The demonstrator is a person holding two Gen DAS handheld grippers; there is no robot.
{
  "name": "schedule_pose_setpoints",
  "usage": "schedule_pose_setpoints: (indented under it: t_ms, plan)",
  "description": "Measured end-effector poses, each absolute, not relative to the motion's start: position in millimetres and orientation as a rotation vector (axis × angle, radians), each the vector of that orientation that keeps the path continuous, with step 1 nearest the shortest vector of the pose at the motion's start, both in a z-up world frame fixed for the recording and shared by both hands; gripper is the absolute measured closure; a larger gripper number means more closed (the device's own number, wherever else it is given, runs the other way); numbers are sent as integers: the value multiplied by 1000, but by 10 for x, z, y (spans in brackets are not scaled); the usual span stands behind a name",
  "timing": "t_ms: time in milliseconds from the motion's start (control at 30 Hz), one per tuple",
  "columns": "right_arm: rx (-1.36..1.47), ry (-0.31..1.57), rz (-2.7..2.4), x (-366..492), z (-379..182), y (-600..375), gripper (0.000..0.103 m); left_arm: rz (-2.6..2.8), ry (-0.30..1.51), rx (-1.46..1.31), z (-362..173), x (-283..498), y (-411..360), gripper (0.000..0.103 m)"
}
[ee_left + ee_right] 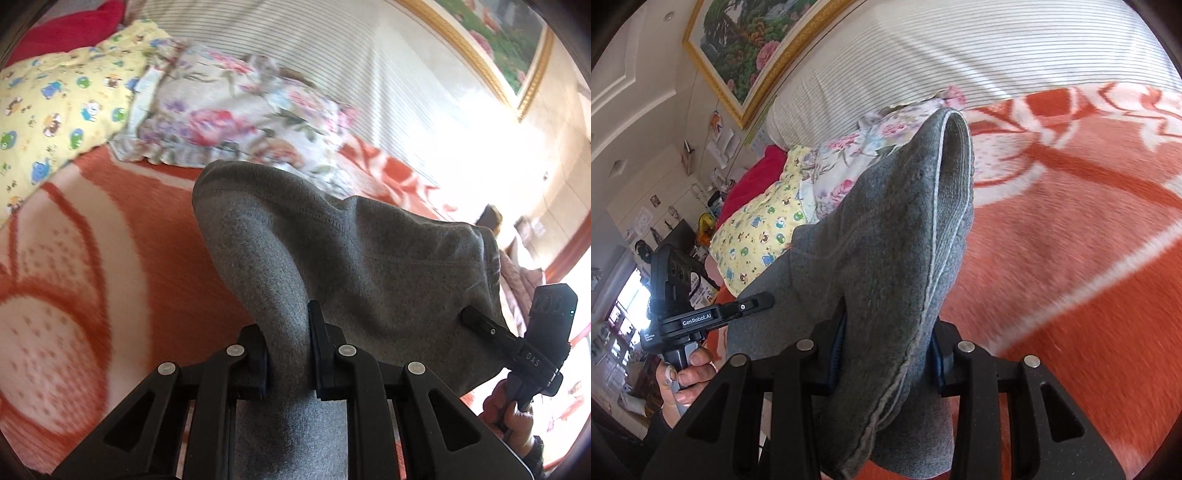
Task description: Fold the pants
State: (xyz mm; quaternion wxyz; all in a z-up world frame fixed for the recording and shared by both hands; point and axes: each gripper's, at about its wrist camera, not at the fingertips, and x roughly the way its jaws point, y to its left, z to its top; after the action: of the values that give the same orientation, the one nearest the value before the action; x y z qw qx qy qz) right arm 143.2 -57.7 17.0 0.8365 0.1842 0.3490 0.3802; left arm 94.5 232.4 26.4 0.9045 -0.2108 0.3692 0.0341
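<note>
Grey fleece pants (332, 251) are off the orange-and-white patterned blanket (122, 229), hung between both tools. Left gripper (288, 354) is clamped on a bunched fold of the fleece; right gripper (886, 354) is clamped on a thicker wad with a pale-stitched hem edge running through its jaws.

Key relation: the cloth spans sideways from one tool to the other, long axis roughly across the bed, with the slack rising forward of both sets of jaws toward the floral pillow (236, 118) and the yellow cartoon-print pillow (62, 103). Neither hand looks nearer to the blanket; both appear to carry at about the same height, so the next lay-down likely needs both to go down together to keep the fold edge straight.

View differences: left wrist view shows the stretched span and the right tool's finger poking into the cloth at its far edge. Right wrist view shows an open cuff or waistband end (955, 155) standing up. How much fabric hangs below can't be told from either view.
</note>
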Motion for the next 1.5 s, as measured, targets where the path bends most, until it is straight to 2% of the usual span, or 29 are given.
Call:
schedule_pose_setpoints:
  t_ms: [500, 600, 667, 833, 1000, 1167, 1500]
  plan:
    - [336, 823, 877, 2071, -21, 205, 63, 181, 788, -450, 68, 1172, 2989, 87]
    - [313, 880, 841, 2140, -194, 219, 57, 191, 801, -453, -77, 1123, 3014, 86]
    - [310, 904, 822, 2179, -282, 197, 47, 187, 800, -460, -155, 1070, 3025, 85]
    - [297, 882, 774, 2204, -335, 41, 34, 192, 792, -459, -222, 963, 3043, 76]
    - [185, 867, 724, 2252, -373, 149, 30, 211, 812, -452, -342, 989, 3063, 71]
    - [153, 887, 706, 2334, -514, 180, 19, 213, 836, -486, -537, 1037, 3144, 63]
    - [141, 870, 673, 2107, -274, -95, 19, 293, 822, -443, -314, 718, 3040, 59]
